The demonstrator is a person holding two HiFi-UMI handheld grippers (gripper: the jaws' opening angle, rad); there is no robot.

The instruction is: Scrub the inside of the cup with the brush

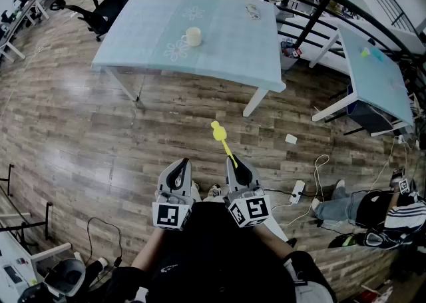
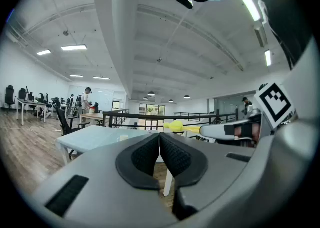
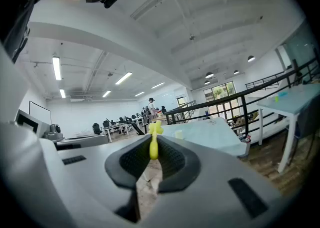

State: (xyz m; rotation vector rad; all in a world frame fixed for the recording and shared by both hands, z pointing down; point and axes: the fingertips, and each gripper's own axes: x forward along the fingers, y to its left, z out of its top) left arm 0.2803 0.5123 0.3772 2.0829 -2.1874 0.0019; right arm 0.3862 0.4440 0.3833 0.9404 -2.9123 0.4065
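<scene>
Close to the body, the left gripper (image 1: 180, 163) has its fingers clenched on nothing; the right gripper (image 1: 234, 162) grasps the yellow brush (image 1: 223, 138) by its handle. Approach first: the cup (image 1: 193, 36) stands well apart on the desk (image 1: 233, 48), and likely needs steadying

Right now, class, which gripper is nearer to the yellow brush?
Right. The right gripper is shut on the brush, its head pointing ahead. The left gripper, shut and empty, sits beside it on the left, not touching the brush.
</scene>
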